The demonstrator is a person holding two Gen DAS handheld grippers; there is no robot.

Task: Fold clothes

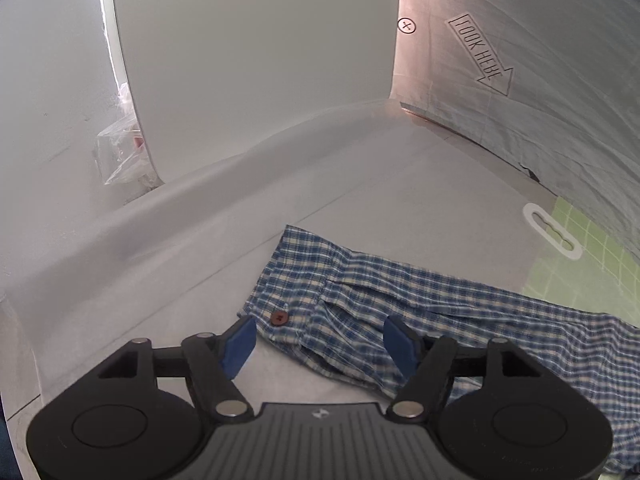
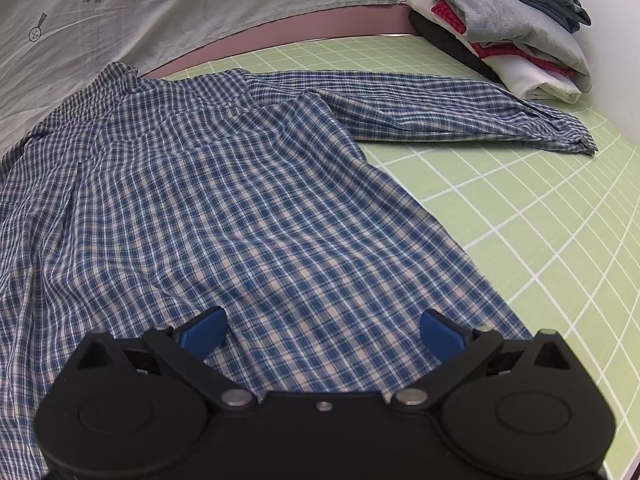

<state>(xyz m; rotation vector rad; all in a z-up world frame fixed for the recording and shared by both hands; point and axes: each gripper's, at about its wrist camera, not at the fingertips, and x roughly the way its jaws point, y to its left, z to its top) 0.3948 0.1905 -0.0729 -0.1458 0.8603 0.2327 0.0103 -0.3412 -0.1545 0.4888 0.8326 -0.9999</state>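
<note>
A blue-and-white checked shirt [image 2: 240,200] lies spread out flat on a green grid mat [image 2: 520,220], one sleeve [image 2: 440,112] stretched out to the right. My right gripper [image 2: 322,336] is open just above the shirt's lower body, with its blue pads [image 2: 204,336] wide apart and nothing pinched. In the left wrist view the other sleeve [image 1: 400,300] runs across a pale surface and ends in a cuff with a brown button [image 1: 279,317]. My left gripper [image 1: 320,344] is open over that cuff, its pads [image 1: 240,344] on either side of the cloth and not pressing it.
A stack of folded clothes [image 2: 500,28] sits at the mat's far right corner. A pale printed sheet [image 2: 160,8] lies behind the shirt. In the left view, a white panel [image 1: 260,60], a clear plastic bag [image 1: 120,148] and a white slotted plastic piece [image 1: 552,232] are beyond the cuff.
</note>
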